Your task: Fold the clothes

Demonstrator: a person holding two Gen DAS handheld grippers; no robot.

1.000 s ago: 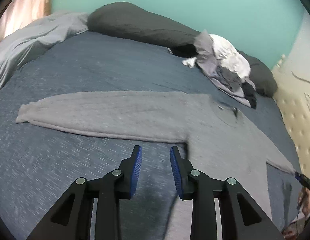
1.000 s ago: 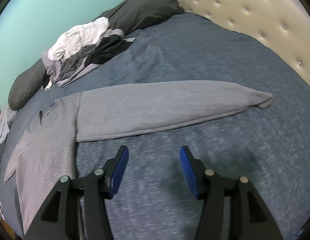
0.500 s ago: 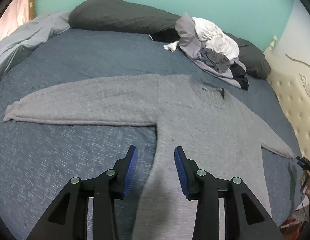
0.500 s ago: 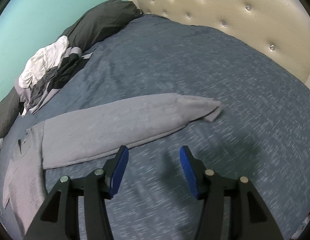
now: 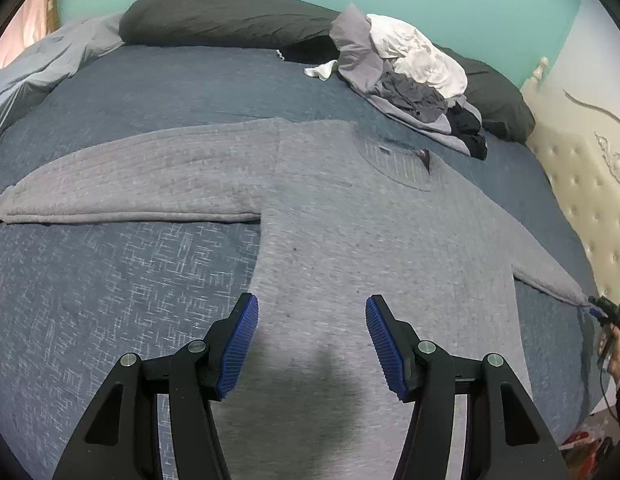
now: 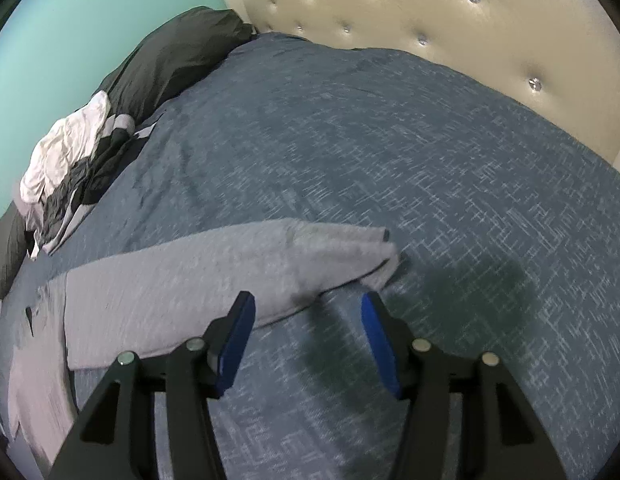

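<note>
— Blue bedspread (image 5: 110, 300) under everything; from the left wrist, the grey sweater (image 5: 370, 232) lies flat, sleeves spread. The left gripper (image 5: 310, 340) hangs above its body; its jaws have just been opening and stand wide, empty.

— Risk?

— Pinching bedspread along with knit. The laundry pile (image 5: 410, 76) sits beyond the collar, clear.

— Right wrist?

— The right gripper (image 6: 308, 340) is half-open, empty, near the sleeve cuff (image 6: 350, 248). A shallow bite could let the cuff slip.
</note>
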